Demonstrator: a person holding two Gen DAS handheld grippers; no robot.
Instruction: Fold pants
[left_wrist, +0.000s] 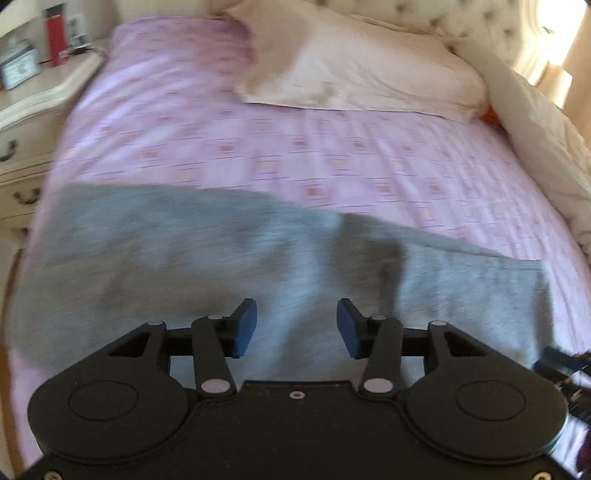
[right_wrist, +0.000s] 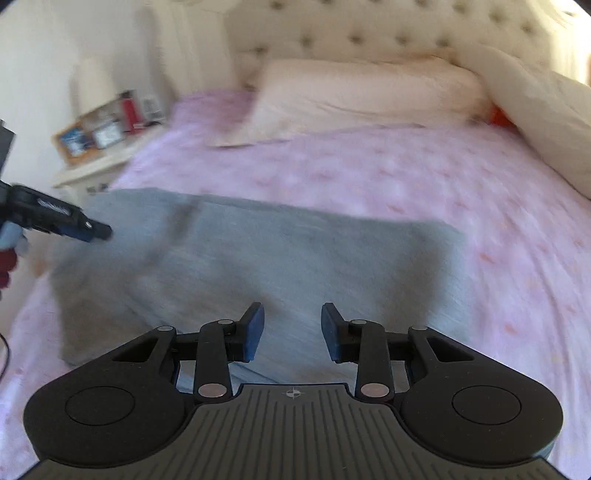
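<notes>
Pants (left_wrist: 229, 258): grey, lying spread flat across the near part of the bed, one long band running side to side, its far edge slanting in the left wrist view
Left claw (left_wrist: 296, 328): hanging above the pants with its blue pads (left_wrist: 245, 328) standing well apart, gripping nothing, only cloth showing in the gap below
Right claw (right_wrist: 291, 330): also hanging over the pants, jaws parted a little less, nothing pinched between them
Other views of the claws: the left one is showing at the left edge of the right wrist view, over the pants' left end; a dark bit of the right one is poking in at the right edge of the left wrist view
Sheet (left_wrist: 332, 155): pink with small squares, lying under the pants
Pillow (left_wrist: 362, 74): cream, sitting at the head of the bed, well apart from the pants
Nightstand (left_wrist: 33, 110): cream, standing to the left of the bed, a red bottle (left_wrist: 54, 37) on top
Sharpness: both views are blurring
</notes>
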